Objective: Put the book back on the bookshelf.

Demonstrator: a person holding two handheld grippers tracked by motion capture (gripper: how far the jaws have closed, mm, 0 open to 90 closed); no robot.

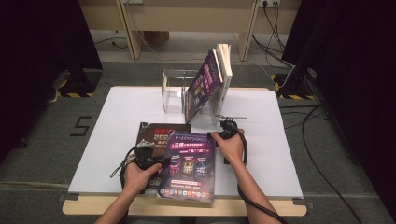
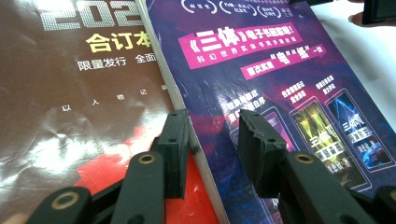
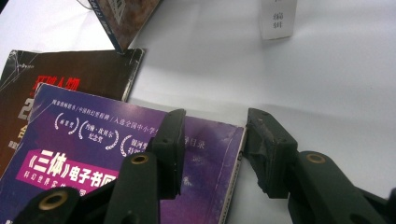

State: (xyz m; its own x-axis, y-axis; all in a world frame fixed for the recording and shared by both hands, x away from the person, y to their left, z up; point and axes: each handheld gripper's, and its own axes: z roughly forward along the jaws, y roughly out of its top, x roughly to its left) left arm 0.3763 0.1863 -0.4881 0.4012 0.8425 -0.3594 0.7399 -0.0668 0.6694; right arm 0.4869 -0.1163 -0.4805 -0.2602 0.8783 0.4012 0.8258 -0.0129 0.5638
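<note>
Gloss on the purple magazine [image 1: 189, 165], which lies partly over a brown magazine [image 1: 156, 133] at the table's [image 1: 116, 140] near edge, suggests a slippery, limp, light thing best taken at its thicker edges. The left tool [image 2: 212, 140] is seen straddling its spine edge, jaws apart; the right tool [image 3: 212, 140] likewise straddles its far corner, unclamped.

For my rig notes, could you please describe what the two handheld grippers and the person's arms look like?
Both the left gripper and right gripper are black, each with two blocky matte fingers on linkage bars with brass-coloured pivot rivets. A black cable trails from each. The forearms are bare, with no sleeves visible.
</note>
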